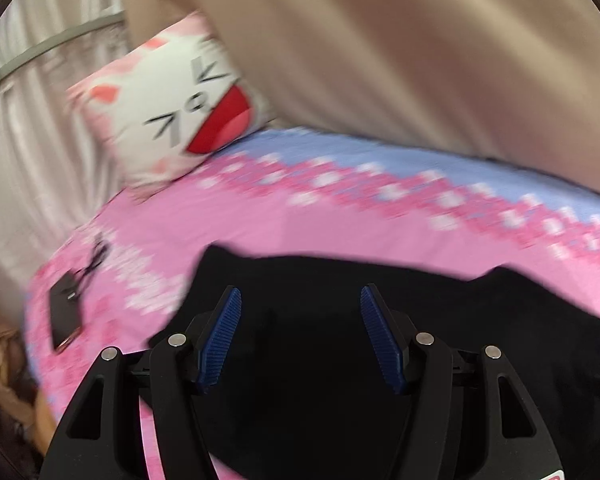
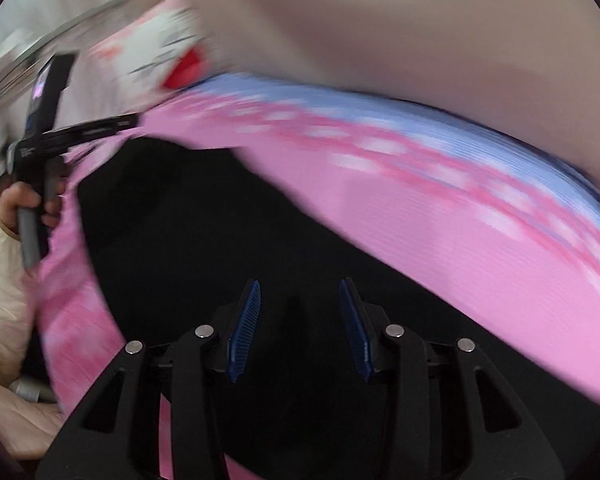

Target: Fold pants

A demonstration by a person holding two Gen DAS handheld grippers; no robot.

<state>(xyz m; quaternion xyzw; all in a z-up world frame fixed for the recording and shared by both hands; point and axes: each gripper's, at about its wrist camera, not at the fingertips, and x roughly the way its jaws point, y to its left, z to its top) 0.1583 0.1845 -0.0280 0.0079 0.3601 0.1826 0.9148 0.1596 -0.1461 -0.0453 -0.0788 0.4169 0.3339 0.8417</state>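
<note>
Pink bedding [image 1: 260, 224] lies under black pants [image 1: 380, 320], a cat pillow [image 1: 168, 112] behind by beige fabric [image 1: 380, 60]. My left gripper [image 1: 300, 300] hangs over the pants, jaws apart, empty. My right gripper [image 2: 299, 292] likewise, gap narrower. Views blurred.

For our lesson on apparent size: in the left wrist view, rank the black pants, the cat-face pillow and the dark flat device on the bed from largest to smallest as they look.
1. Black pants, though nearest the camera, which enlarges them.
2. Cat-face pillow.
3. Dark flat device, smallest.
</note>
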